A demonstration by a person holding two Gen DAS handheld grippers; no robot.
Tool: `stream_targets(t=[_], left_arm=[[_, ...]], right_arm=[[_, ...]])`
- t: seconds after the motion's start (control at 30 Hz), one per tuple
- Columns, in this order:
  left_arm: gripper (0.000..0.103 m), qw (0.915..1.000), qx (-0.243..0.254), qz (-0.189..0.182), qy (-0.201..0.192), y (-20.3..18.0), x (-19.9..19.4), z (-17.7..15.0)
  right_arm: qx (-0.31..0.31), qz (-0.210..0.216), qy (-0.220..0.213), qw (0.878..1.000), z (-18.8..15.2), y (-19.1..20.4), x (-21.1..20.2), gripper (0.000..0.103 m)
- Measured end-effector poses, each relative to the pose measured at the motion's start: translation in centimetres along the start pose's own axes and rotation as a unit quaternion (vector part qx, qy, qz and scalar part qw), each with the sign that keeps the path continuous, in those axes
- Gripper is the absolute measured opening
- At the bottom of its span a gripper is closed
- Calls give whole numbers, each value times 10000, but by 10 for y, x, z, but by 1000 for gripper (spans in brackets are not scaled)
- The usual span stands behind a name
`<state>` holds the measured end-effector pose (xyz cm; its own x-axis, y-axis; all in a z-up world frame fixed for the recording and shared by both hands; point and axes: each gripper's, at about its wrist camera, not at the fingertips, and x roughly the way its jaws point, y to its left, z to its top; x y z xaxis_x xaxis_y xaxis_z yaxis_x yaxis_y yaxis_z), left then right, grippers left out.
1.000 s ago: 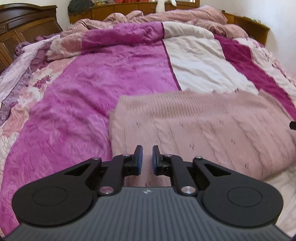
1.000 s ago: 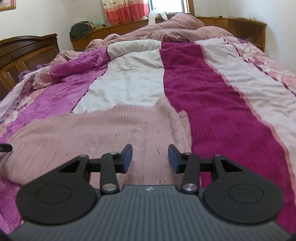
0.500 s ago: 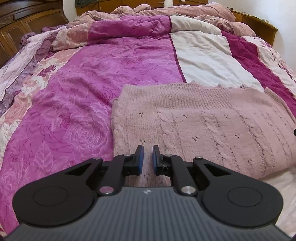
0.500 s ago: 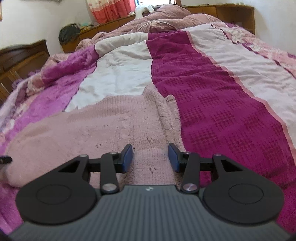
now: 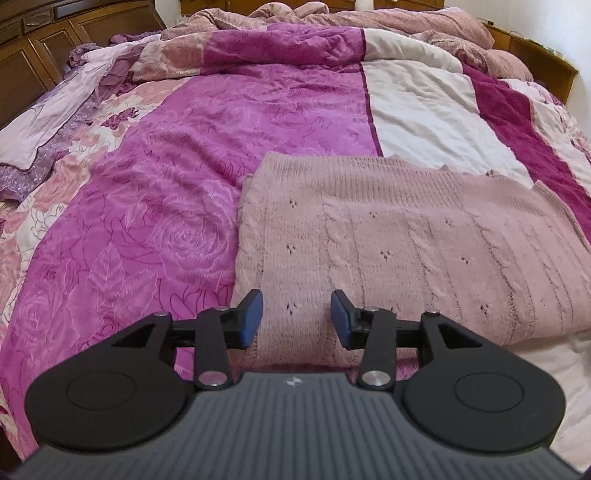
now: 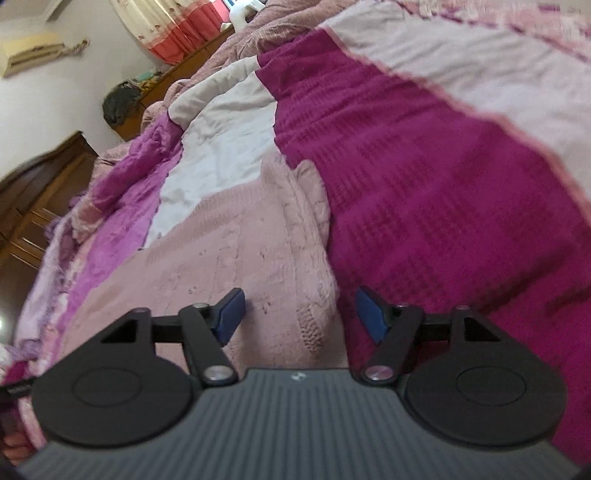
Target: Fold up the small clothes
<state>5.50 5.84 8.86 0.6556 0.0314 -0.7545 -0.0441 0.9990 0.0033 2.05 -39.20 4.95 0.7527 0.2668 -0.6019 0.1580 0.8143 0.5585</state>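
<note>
both the left gripper (image 5: 296,314) and right gripper (image 6: 298,310) have spread wide since before, holding nothing. pink sweater (image 5: 406,236) lies flat on the magenta quilt (image 5: 166,206); wooden cabinets (image 5: 55,40) behind.

A dusty-pink sweater (image 5: 406,236) with cable ribs and small eyelet holes lies on a bedspread (image 5: 155,206) of magenta rose print, white and deep crimson waffle-like bands, while the curtain (image 6: 177,26), blurry here, looks coral with a pale floral top.
</note>
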Motion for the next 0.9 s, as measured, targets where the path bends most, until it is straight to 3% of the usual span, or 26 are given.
stream_targets(t=[0.17, 0.37, 0.5, 0.9], left_arm=[[49, 10000, -57, 65, 41, -1, -1, -3], [49, 9999, -94, 121, 72, -1, 0, -4], [49, 9998, -42, 168, 69, -2, 0, -5], [49, 9993, -140, 295, 164, 4, -6, -5]], right_arm=[[322, 504, 171, 9981, -3, -4, 13, 70], [445, 641, 44, 9969, -6, -5, 18, 69], [671, 978, 89, 9929, -7, -8, 16, 42], [1382, 962, 0, 9857, -7, -15, 25, 44]])
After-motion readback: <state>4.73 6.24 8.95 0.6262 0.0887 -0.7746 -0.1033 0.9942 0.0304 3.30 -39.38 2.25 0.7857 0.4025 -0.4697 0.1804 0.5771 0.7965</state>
